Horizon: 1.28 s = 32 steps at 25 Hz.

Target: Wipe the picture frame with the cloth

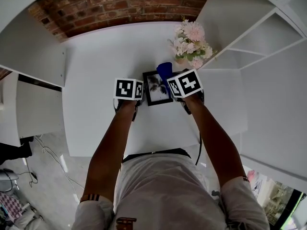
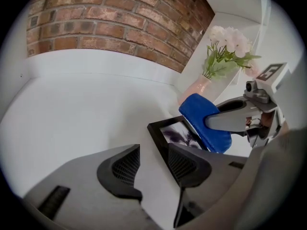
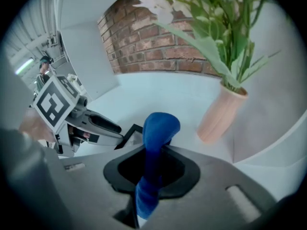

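Observation:
A small black picture frame [image 1: 156,88] with a dark plant print lies on the white table [image 1: 96,71]. My right gripper [image 3: 156,150] is shut on a folded blue cloth [image 3: 158,126]. The cloth [image 1: 164,71] hangs over the frame's far right part [image 2: 180,134]. My left gripper [image 2: 153,152] stands open at the frame's near left edge. That black edge runs down against its right pad [image 2: 184,164], and only bare table shows in the gap between the pads. In the head view the two marker cubes [image 1: 128,88] flank the frame.
A pink vase [image 3: 223,111] of pale flowers [image 1: 192,44] stands just behind and right of the frame. White shelving [image 1: 249,42] rises on the right, a brick wall [image 1: 120,6] runs behind the table, and another white unit [image 1: 29,47] stands at the left.

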Motion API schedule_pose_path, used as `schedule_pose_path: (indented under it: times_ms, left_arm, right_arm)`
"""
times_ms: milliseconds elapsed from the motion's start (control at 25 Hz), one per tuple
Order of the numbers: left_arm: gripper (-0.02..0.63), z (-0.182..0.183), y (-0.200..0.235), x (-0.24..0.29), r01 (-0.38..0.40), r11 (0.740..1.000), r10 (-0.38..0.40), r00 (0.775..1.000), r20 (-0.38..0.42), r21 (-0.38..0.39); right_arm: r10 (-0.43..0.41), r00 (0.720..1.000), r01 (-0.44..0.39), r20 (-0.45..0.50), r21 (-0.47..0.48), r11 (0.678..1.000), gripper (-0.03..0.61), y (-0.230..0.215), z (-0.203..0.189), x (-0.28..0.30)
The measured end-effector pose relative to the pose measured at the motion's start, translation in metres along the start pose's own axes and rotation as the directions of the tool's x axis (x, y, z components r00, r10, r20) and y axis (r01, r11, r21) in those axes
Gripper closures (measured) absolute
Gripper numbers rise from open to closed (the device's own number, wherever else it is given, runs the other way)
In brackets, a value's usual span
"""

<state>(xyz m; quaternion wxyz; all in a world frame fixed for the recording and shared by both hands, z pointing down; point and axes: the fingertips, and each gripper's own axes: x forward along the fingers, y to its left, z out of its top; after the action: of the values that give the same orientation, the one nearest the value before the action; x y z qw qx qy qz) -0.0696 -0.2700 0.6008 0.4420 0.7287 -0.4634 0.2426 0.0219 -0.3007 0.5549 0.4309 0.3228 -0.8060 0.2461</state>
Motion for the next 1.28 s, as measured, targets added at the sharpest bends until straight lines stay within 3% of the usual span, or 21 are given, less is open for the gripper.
schedule_pose_path:
  times_ms: [280, 520, 840, 1280]
  left_arm:
    - [0.434, 0.0, 0.001, 0.0, 0.006, 1.0, -0.006, 1.0, 0.004, -0.002]
    - [0.436, 0.0, 0.0, -0.001, 0.009, 1.0, -0.009, 1.0, 0.008, -0.004]
    - [0.436, 0.0, 0.0, -0.001, 0.012, 1.0, -0.012, 1.0, 0.015, -0.004]
    - [0.436, 0.0, 0.001, -0.001, 0.011, 1.0, -0.011, 1.0, 0.016, 0.0]
  right_arm:
    - [0.104, 0.994, -0.105, 0.018, 0.011, 0.994, 0.521, 0.054, 0.005, 0.005]
    - [0.128, 0.991, -0.127, -0.028, 0.04, 0.991, 0.522, 0.074, -0.007, 0.024]
    - [0.061, 0.996, -0.06, -0.059, 0.021, 0.998, 0.522, 0.047, -0.019, 0.023]
    - [-0.027, 0.998, 0.032, -0.054, 0.087, 0.996, 0.522, -0.004, -0.042, -0.007]
